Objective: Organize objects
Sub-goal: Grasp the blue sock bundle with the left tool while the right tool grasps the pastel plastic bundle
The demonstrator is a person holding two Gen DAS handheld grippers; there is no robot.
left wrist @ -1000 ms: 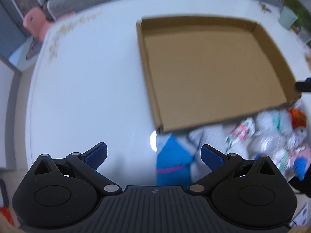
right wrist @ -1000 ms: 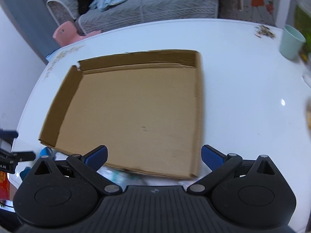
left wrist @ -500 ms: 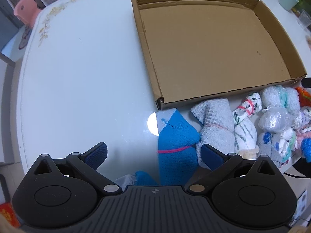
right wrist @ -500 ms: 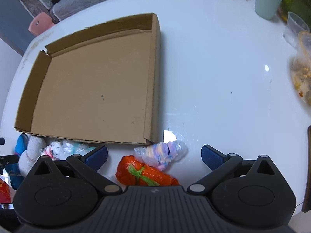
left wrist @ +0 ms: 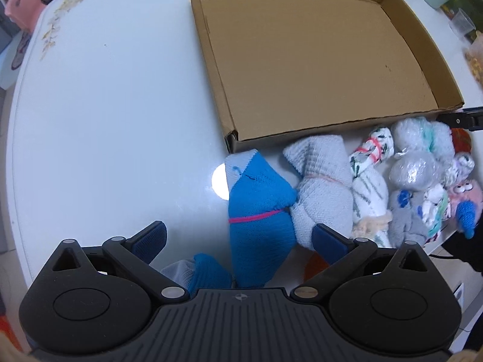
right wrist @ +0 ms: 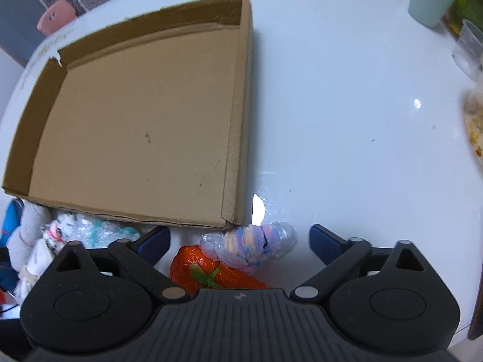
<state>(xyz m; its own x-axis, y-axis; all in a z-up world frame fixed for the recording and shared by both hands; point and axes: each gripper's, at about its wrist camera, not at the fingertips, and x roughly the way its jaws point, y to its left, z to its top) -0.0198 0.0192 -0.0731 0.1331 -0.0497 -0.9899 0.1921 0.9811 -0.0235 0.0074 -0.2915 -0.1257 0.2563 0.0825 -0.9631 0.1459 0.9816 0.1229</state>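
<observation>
Reaching: the right claw [right wrist: 240, 239] is hanging over two wrapped bundles at the near right corner of the shallow brown cardboard tray [right wrist: 241, 126], its jaws closing from wide, pads not yet pressing on anything.
Between the right jaws: a pastel striped roll in clear plastic wrap [right wrist: 253, 246] is lying just above an orange bundle with a green leaf mark [right wrist: 208, 271], the two touching.
Left claw [left wrist: 238, 238]: it is standing wide open, pointing down over a blue rolled sock bound with a pink band [left wrist: 256, 214], gripping nothing.
Doing it well: I judge the pads should be closing on one bundle's middle only, clear of its neighbour and the tray wall; slippery wrap may be calling for a firm squeeze.
Tray contents: it is holding nothing; bare cardboard floor is showing throughout.
Task things: a row of rolled socks and wrapped bundles, including a grey knitted roll [left wrist: 320, 187], is lying on the white glossy table [left wrist: 120, 114], touching or just beside the tray's near wall.
Other containers: a pale green cup [right wrist: 430, 0] is standing well apart; its contents are hidden.
</observation>
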